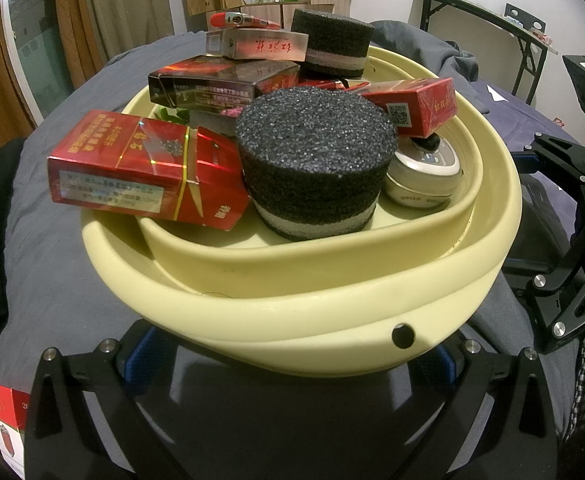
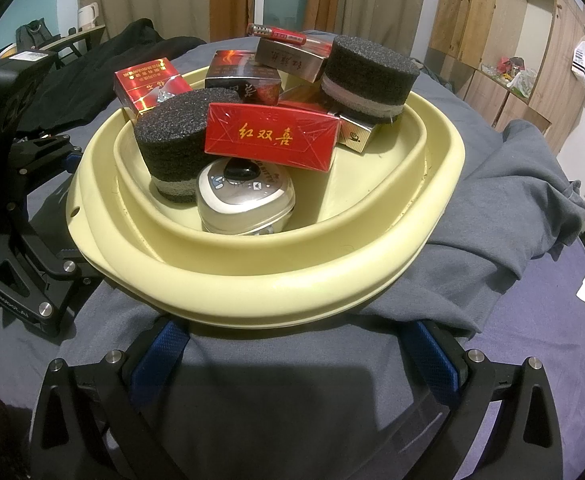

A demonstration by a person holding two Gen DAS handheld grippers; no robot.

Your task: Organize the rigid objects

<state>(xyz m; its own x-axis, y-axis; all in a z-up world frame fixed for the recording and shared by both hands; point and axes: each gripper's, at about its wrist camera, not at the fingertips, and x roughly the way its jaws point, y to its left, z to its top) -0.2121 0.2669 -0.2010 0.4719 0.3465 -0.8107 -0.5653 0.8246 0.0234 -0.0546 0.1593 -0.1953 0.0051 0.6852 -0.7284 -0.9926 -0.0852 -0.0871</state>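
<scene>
A pale yellow basin sits on a grey cloth and is piled with several red cigarette boxes, two black foam cylinders, a silver tin and a red lighter. My left gripper is open, its blue-padded fingers under the basin's near rim. My right gripper is open, its fingers at the basin's near rim on its side. Each gripper shows at the edge of the other's view.
The grey cloth lies bunched over a purple surface. A red-and-white box lies at the left gripper's lower left. Black clothing lies behind. Wooden shelves and a folding table stand further off.
</scene>
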